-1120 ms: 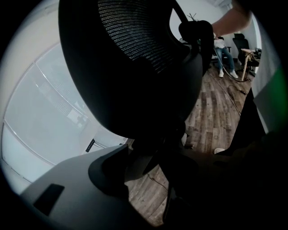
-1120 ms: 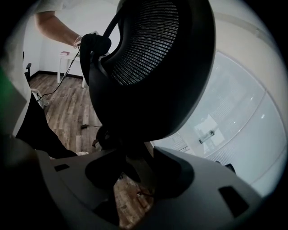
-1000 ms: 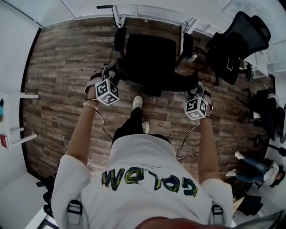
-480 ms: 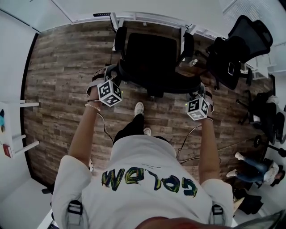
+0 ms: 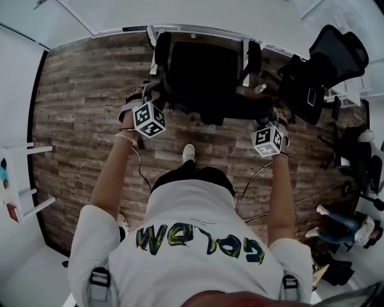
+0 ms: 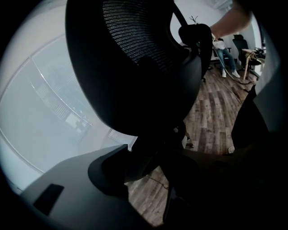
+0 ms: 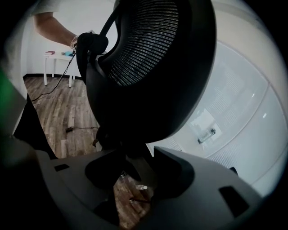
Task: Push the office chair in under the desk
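The black office chair (image 5: 201, 63) stands in front of me with its seat partly under the white desk (image 5: 198, 15), between the desk's legs. Its mesh backrest (image 5: 228, 109) faces me. My left gripper (image 5: 152, 96) is closed on the backrest's left edge and my right gripper (image 5: 269, 119) on its right edge. In the left gripper view the backrest (image 6: 135, 58) fills the frame and its rim runs down between the jaws of the left gripper (image 6: 150, 164). The right gripper view shows the same backrest (image 7: 148, 63), its rim clamped in the right gripper (image 7: 135, 173).
A second black chair (image 5: 324, 60) stands at the right, close to the desk's corner. A person (image 5: 348, 225) sits at the far right. A small white table (image 5: 15, 180) is at the left wall. Cables (image 5: 258, 192) lie on the wood floor by my feet.
The chair has rolled forward, its seat further under the desk. Both grippers moved forward with the backrest, and I have stepped after it.
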{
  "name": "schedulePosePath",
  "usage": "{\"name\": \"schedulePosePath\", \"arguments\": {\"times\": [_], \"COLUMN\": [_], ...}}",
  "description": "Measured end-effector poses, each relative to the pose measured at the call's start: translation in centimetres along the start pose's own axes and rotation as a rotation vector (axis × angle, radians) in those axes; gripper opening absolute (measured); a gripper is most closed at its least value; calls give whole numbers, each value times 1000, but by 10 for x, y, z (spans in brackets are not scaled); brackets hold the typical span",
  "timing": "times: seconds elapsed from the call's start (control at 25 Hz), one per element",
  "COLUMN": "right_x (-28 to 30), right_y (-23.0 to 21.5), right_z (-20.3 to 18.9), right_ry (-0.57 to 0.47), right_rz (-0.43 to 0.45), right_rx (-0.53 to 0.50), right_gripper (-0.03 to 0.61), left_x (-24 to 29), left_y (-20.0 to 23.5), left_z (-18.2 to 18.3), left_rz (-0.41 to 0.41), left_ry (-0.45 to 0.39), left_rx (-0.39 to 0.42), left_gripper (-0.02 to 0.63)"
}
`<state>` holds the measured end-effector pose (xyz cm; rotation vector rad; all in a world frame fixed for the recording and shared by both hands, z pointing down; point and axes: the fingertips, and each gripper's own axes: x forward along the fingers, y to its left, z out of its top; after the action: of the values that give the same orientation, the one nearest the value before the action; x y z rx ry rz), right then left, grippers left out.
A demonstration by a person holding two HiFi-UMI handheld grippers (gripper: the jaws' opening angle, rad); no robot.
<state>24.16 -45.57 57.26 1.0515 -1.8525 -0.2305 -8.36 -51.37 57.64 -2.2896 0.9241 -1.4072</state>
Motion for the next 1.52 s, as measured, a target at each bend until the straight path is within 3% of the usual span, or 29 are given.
{"name": "schedulePosePath", "arguments": {"times": [1.52], "right_x": [186], "right_y": [-163], "right_z": [63], "right_ry": [-31], "right_rz": [32], "right_rx": [-13], "right_gripper": [204], "left_x": [159], "left_y": [180], "left_z": [28], "left_rz": [22], "left_ry": [62], "left_rx": [-41], "left_gripper": [218]}}
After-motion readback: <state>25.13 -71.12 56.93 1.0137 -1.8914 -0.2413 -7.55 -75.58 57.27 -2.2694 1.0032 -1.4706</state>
